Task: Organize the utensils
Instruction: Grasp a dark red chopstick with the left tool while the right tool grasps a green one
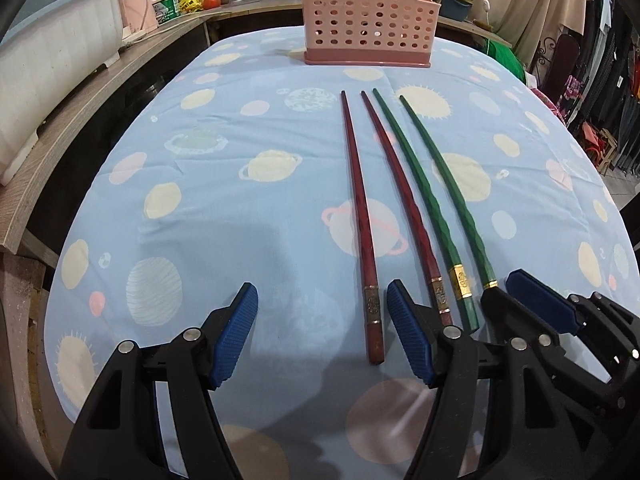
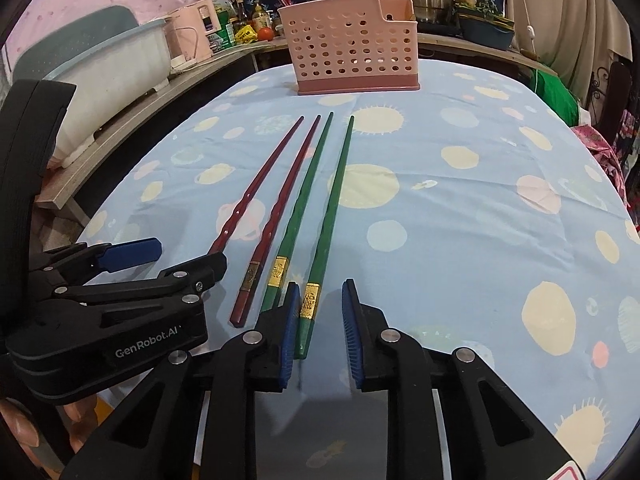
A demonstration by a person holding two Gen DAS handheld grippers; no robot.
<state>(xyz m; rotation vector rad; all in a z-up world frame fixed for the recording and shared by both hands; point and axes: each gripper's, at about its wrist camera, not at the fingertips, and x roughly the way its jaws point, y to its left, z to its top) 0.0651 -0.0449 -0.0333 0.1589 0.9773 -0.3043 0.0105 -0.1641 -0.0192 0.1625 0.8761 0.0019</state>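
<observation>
Right gripper [image 2: 320, 328] fingers unclenched around green chopstick [image 2: 320, 240] — left gripper [image 1: 322, 336] released.

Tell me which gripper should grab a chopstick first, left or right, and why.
Right, probably. The right gripper already straddles the thick end of the outer green chopstick, jaws narrow but not yet pressing. The left gripper stands wide open; the outer red chopstick lies between its fingers but off-centre.
</observation>
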